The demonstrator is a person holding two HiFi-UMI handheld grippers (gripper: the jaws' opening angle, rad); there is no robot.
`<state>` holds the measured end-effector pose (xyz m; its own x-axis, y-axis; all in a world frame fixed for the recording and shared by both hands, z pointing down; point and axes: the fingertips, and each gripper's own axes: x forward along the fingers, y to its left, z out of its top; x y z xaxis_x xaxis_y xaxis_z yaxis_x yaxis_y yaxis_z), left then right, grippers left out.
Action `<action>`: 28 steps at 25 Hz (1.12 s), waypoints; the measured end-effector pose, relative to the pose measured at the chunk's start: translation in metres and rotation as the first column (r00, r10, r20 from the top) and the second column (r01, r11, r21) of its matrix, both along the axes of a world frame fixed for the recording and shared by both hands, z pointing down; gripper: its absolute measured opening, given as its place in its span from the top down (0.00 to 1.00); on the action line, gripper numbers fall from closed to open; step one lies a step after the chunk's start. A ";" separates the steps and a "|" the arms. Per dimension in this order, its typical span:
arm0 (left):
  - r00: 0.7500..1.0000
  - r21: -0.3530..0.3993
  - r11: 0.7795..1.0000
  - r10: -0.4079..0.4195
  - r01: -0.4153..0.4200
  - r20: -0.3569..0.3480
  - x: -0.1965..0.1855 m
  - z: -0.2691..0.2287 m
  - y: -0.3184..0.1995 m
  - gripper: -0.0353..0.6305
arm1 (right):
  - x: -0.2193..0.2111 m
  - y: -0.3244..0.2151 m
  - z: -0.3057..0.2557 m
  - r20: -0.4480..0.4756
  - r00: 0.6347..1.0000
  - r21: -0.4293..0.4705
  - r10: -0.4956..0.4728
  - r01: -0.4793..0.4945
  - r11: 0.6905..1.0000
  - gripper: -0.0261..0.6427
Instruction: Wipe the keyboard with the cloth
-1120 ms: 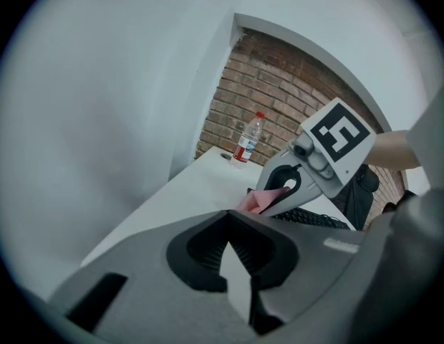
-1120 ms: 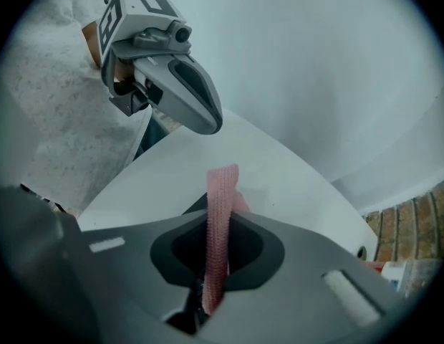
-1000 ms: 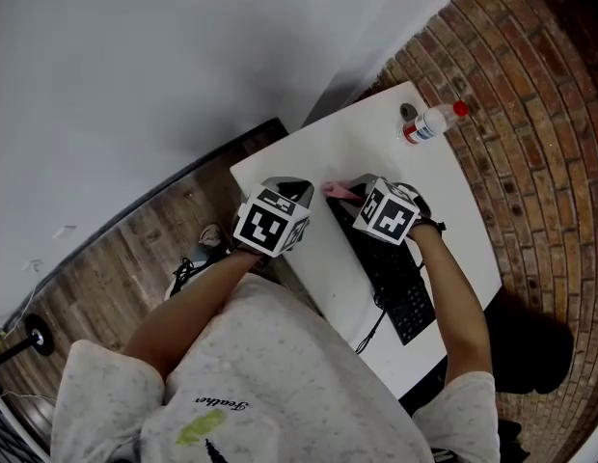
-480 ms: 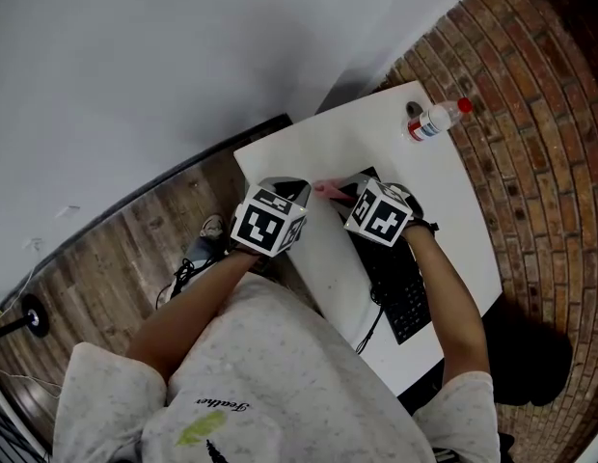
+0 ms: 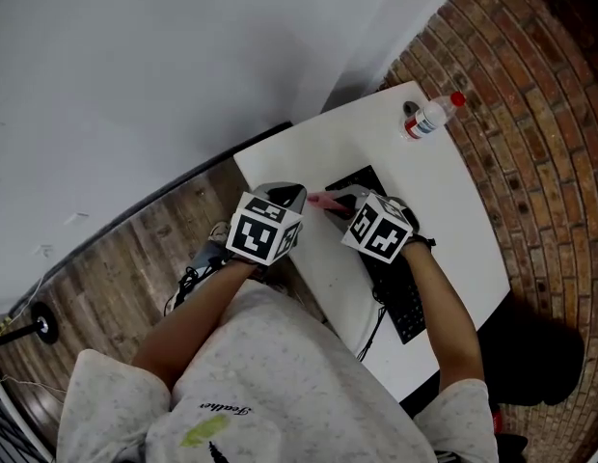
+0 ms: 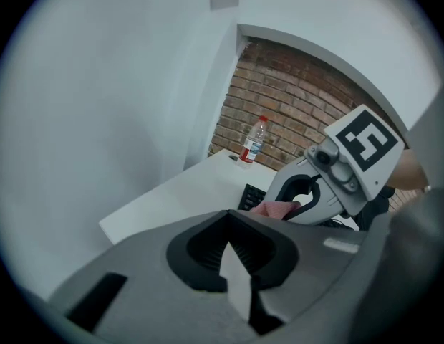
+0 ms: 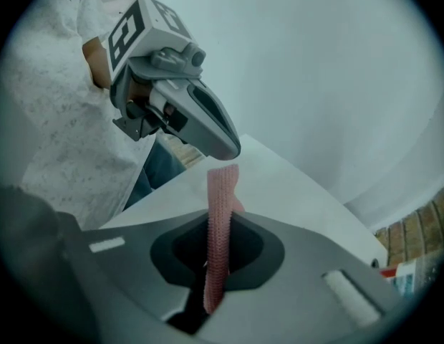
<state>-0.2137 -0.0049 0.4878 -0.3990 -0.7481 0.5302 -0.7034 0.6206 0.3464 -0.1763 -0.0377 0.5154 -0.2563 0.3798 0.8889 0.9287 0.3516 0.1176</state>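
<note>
A black keyboard (image 5: 403, 297) lies lengthwise on the white table (image 5: 453, 210); its far end (image 6: 251, 196) shows past the grippers. My right gripper (image 5: 343, 202) is shut on a pink cloth (image 5: 321, 200) over the keyboard's far left corner. In the right gripper view the cloth (image 7: 222, 199) stands up from between the shut jaws (image 7: 218, 244). My left gripper (image 5: 292, 194) hovers just left of the cloth, shut and holding nothing (image 6: 233, 224). Its pointed tip (image 7: 223, 146) sits right above the cloth. I cannot tell whether the cloth touches the keys.
A clear water bottle with a red cap (image 5: 429, 117) lies at the table's far corner beside a small round cap (image 5: 408, 107). A cable (image 5: 374, 324) runs off the keyboard's near end. A brick wall (image 5: 540, 162) stands to the right and wood flooring (image 5: 135, 249) to the left.
My right gripper has drawn back a little toward me with the cloth, uncovering more of the keyboard's far end. The left gripper has hardly moved.
</note>
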 end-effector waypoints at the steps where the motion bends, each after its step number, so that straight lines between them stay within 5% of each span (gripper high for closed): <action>1: 1.000 0.001 1.000 0.001 -0.001 0.003 0.001 -0.002 -0.002 0.96 | 0.002 0.001 -0.005 0.017 1.000 -0.019 0.012 -0.012 1.000 0.93; 7: 0.997 0.020 0.998 0.062 -0.063 0.038 0.007 -0.019 -0.026 0.96 | 0.012 -0.010 -0.043 0.125 0.977 -0.147 0.173 -0.155 0.977 0.93; 14: 0.981 0.050 0.985 0.162 -0.168 0.107 0.018 -0.041 -0.070 0.96 | 0.037 -0.053 -0.078 0.181 0.859 -0.312 0.479 -0.412 0.856 0.93; 24: 0.909 0.091 0.912 0.382 -0.400 0.168 0.074 -0.067 -0.141 0.96 | 0.087 -0.127 -0.105 0.207 0.565 -0.443 0.798 -0.674 0.592 0.93; 28: 0.870 0.090 0.874 0.455 -0.477 0.190 0.089 -0.075 -0.158 0.96 | 0.110 -0.154 -0.117 0.225 0.379 -0.507 0.898 -0.741 0.440 0.93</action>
